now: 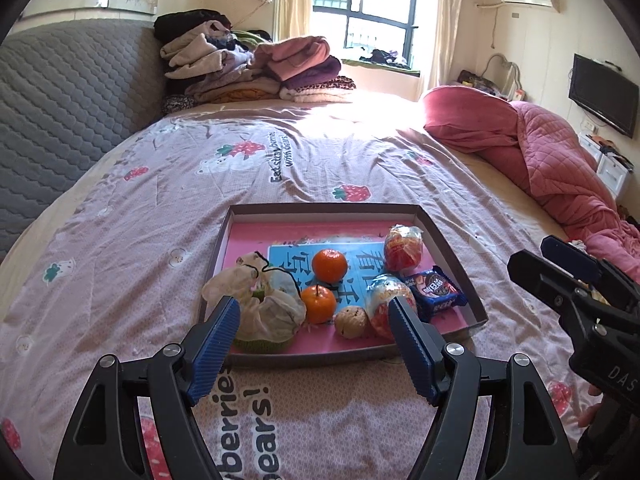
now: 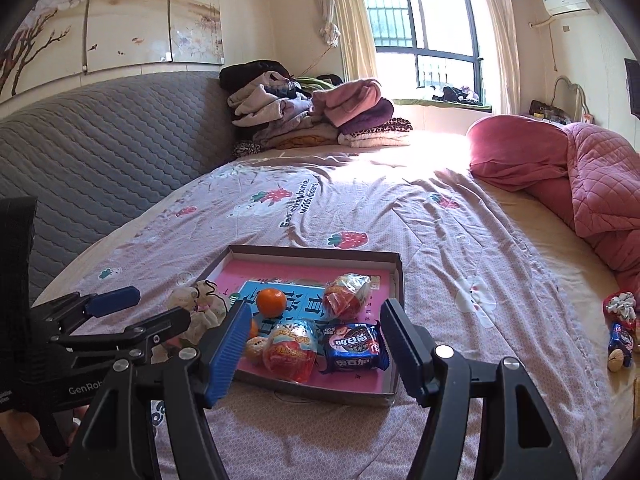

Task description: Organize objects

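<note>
Left tool (image 1: 314, 338) is hanging wide open with nothing between its blue pads (image 1: 216, 346), pointing down at the near edge of the tray (image 1: 256, 210). Right tool (image 2: 314, 344) is also gaping empty, hovering over the tray's near right corner; its side is showing at the right edge of the left view.

Tray is sitting on the bed (image 1: 320, 152), holding everything: a cloth pouch (image 1: 260, 304) at near left, two oranges (image 1: 329, 265) in the middle, one behind the other, a walnut (image 1: 351, 322) just right of the nearer orange, a wrapped egg-shaped toy (image 1: 384, 300) beside the walnut, a blue biscuit pack (image 1: 434, 288) to the toy's right, and a red wrapped snack (image 1: 403, 248) at far right.

In the right view, off the tray at the bed's far right, a scrunchie (image 2: 622, 306), a second blue pack (image 2: 619, 338) and another walnut (image 2: 616, 360) are lying together, well apart from the tray.

Folded clothes (image 1: 256, 68) are piling at the headboard; a pink quilt (image 1: 540, 152) is bunching at the right.
</note>
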`<move>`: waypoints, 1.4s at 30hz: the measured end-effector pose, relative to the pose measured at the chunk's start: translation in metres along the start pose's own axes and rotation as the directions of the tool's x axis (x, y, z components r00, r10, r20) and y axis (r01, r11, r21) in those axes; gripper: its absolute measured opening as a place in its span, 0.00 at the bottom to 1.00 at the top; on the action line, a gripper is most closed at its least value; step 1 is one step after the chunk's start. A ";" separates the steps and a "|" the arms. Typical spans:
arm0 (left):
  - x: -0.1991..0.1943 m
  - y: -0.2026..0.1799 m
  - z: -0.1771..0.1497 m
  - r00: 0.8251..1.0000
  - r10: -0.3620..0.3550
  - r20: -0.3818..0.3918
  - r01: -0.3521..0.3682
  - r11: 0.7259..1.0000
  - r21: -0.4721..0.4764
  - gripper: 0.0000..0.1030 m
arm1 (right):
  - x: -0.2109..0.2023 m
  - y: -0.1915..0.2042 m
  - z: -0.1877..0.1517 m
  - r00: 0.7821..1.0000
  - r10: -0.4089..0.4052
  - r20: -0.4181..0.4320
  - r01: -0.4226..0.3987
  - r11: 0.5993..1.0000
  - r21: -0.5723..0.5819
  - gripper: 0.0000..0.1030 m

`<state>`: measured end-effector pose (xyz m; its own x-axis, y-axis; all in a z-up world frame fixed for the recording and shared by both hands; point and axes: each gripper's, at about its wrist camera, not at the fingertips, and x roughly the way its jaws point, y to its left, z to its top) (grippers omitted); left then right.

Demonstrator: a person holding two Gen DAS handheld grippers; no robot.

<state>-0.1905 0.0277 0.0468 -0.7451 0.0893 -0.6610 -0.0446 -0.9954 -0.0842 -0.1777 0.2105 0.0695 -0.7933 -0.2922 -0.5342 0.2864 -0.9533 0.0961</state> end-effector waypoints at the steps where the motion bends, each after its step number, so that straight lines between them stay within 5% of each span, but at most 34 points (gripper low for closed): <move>1: -0.002 0.002 -0.004 1.000 0.004 -0.004 -0.004 1.000 -0.007 0.75 | -0.003 0.001 -0.001 1.000 -0.004 0.005 0.004 1.000 0.001 0.64; 13: -0.015 0.014 -0.027 0.998 0.061 -0.009 -0.062 0.998 -0.008 0.75 | -0.023 0.008 -0.020 1.000 -0.015 0.009 0.015 1.000 0.006 0.65; 42: -0.025 0.021 -0.061 0.998 0.066 -0.005 -0.066 0.998 0.000 0.75 | -0.024 0.023 -0.052 0.999 -0.043 -0.012 0.043 0.999 -0.022 0.65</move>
<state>-0.1326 0.0063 0.0161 -0.7432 0.0234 -0.6687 0.0045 -0.9992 -0.0401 -0.1243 0.1995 0.0410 -0.7985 -0.2502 -0.5475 0.2640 -0.9629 0.0550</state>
